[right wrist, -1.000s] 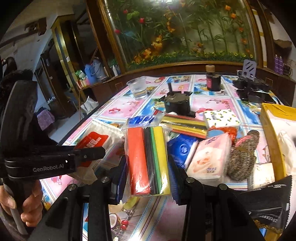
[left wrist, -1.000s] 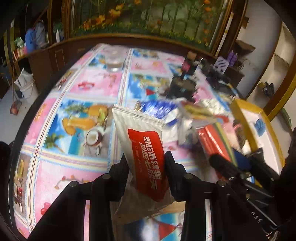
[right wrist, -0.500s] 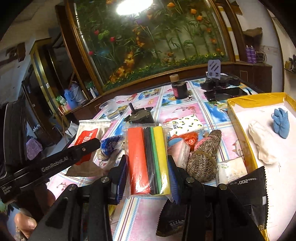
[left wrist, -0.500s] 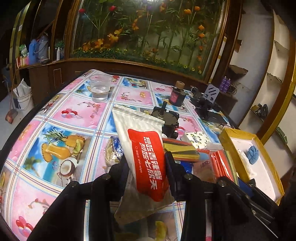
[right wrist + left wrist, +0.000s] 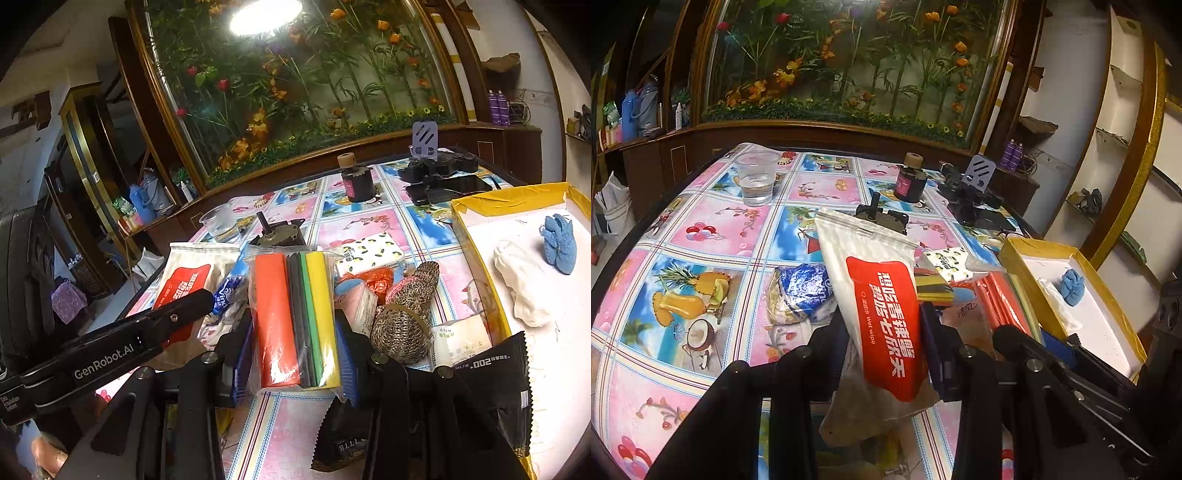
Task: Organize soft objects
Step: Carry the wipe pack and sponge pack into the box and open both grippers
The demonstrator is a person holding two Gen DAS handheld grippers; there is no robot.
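The left gripper point(image 5: 884, 332) had its jaws clamped on a wet wipe pack point(image 5: 875, 295), white with a red label, held upright above the table point(image 5: 713, 236). The right gripper point(image 5: 291, 343) was clamped on a clear packet of coloured sheets point(image 5: 291, 317), orange, dark, green and yellow, also raised off the table. Both were close beside the yellow-rimmed box point(image 5: 476, 258), where a white cloth point(image 5: 524, 284) and a blue knitted piece point(image 5: 559, 240) already lay.

The likeliest trouble was the two grippers fouling each other: in the right wrist view the left gripper's arm crossed just beside the packet, so a careless swing toward the box could have knocked one load loose. The wipe pack was pinched low on its body, with a slack bottom hanging below the jaws (a slippery film, by the look of it), and it might have slid out if tilted. The packet of sheets was smooth too and gripped only by its sides.

A black foil sachet point(image 5: 491, 376) lay over the box's near rim, and a knitted sock bundle point(image 5: 406, 314) and tissue packs crowded the table beside it; a low pass could have dragged these off or tipped them out of place.
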